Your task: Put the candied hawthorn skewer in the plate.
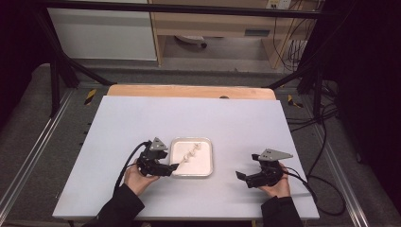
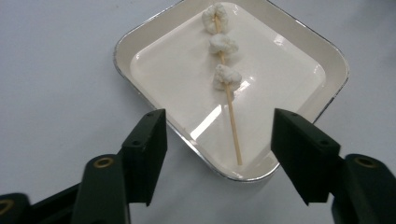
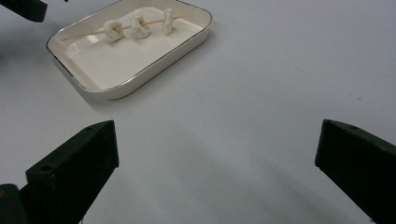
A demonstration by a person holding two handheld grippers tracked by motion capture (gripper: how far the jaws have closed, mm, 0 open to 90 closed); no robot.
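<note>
The left gripper point(image 2: 219, 140) hovers just off the near edge of the tray point(image 2: 140, 35), its jaws spread apart with nothing between the pads — the bare end of the skewer point(image 2: 231, 123) lies in the gap beyond them, untouched. The skewer rests flat inside the tray, three white pieces point(image 2: 226, 76) threaded along its far half, the wooden tip pointing toward the gripper. The tray, white with a thin metallic rim, sits on the pale tabletop point(image 1: 142, 123) near its middle. Well off to the other side, the right gripper point(image 1: 247, 178) is held low over bare tabletop — its jaws wide apart and empty, aimed toward the tray.
</note>
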